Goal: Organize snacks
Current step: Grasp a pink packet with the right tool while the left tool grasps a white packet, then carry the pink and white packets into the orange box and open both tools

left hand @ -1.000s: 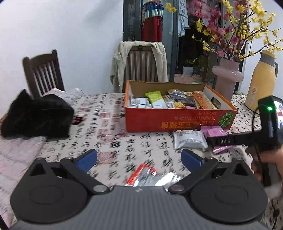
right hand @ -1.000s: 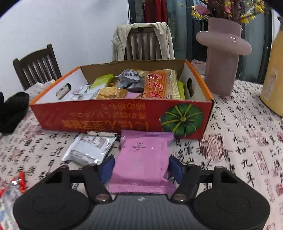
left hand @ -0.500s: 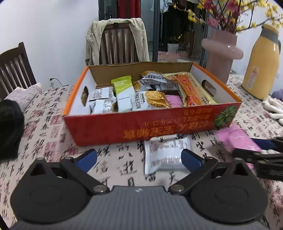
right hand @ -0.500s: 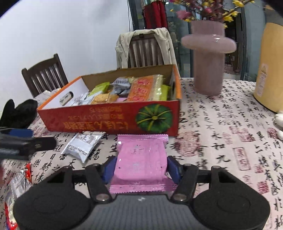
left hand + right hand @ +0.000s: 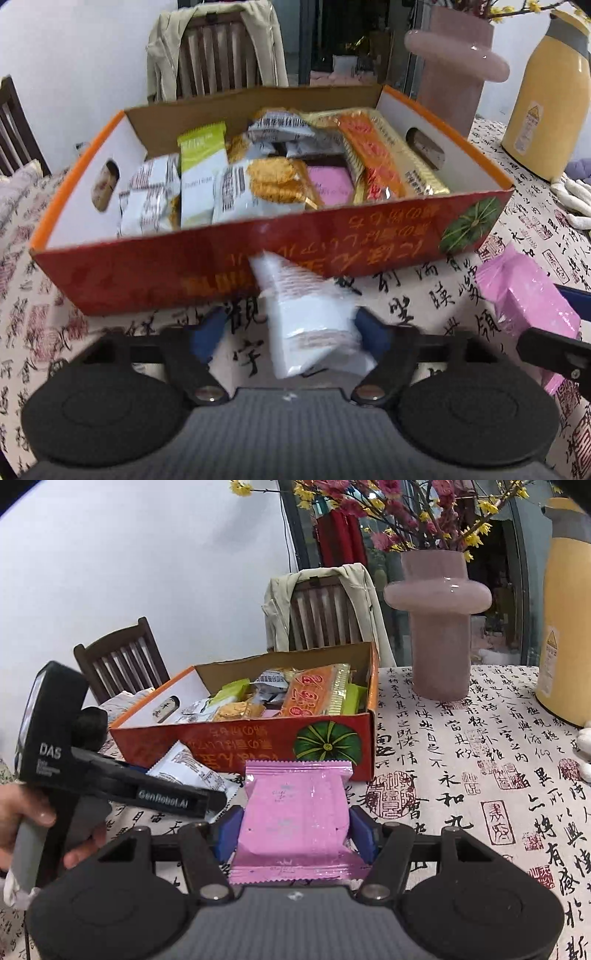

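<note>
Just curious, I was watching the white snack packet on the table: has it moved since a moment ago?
Yes. The white packet lay flat in front of the orange box; now it is tilted up against the box front, between the left gripper jaws, which have just been closing.

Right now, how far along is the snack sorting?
Done: the orange box already holds many packets. In hand: the right gripper is shut on the pink packet, not yet over the box. The left gripper has just been closing its jaws around the white packet, which lies tilted between them by the box front. Left: both packets still have to go in.
</note>
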The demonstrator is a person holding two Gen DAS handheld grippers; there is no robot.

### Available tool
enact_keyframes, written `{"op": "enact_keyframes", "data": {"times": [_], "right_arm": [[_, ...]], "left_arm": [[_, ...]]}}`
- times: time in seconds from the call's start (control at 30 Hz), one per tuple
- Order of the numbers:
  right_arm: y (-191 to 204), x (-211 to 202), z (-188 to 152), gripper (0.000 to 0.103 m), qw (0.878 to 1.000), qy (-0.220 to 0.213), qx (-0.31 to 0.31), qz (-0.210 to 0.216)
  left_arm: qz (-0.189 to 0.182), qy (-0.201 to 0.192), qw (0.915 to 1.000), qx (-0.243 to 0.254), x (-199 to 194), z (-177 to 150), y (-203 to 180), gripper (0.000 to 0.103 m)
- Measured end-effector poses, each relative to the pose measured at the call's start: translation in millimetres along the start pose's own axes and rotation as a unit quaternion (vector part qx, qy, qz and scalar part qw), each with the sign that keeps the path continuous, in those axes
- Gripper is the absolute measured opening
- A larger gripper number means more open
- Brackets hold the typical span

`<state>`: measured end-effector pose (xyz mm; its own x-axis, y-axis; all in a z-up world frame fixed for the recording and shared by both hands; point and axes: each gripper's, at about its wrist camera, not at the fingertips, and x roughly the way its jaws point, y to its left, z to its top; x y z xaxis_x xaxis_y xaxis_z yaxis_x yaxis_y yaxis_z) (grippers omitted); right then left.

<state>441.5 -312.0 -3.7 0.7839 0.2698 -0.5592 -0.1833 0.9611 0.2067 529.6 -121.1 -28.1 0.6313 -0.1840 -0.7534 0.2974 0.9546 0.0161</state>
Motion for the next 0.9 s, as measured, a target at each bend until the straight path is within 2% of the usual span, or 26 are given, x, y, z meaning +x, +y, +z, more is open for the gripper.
{"op": "enact_keyframes", "data": {"times": [0.03, 0.07, 0.2, 0.33, 0.5, 0.67, 0.9], "right_arm": [[-1, 0, 0, 0.061, 1.0, 0.001, 0.002, 0.0], [-2, 0, -1, 0.061, 1.0, 0.001, 0.004, -0.001], [-2, -2, -1, 0.061, 1.0, -0.003, 0.005, 0.0], [4, -12, 1, 0.061, 1.0, -0.013, 0.001, 0.001], [20, -37, -8, 0.061, 1.0, -0.019, -0.014, 0.005], [33, -76, -38, 0.061, 1.0, -0.015, -0.012, 0.01], [54, -140, -85, 0.061, 1.0, -0.016, -0.002, 0.009]], "left_arm": [[-0.006, -0.003, 1.0, 0.003, -2, 1, 0, 0.04], [-0.012, -0.002, 0.9999, 0.001, -3, 1, 0, 0.025], [-0.01, -0.014, 0.9998, -0.011, -13, -2, 2, 0.02], [-0.007, -0.035, 0.9992, -0.017, -41, -14, 8, 0.017], [-0.016, -0.074, 0.9965, -0.034, -103, -46, 21, 0.017], [-0.022, -0.096, 0.9942, -0.043, -160, -93, 32, 0.017], [-0.015, -0.115, 0.9916, -0.058, -219, -159, 42, 0.017]]}}
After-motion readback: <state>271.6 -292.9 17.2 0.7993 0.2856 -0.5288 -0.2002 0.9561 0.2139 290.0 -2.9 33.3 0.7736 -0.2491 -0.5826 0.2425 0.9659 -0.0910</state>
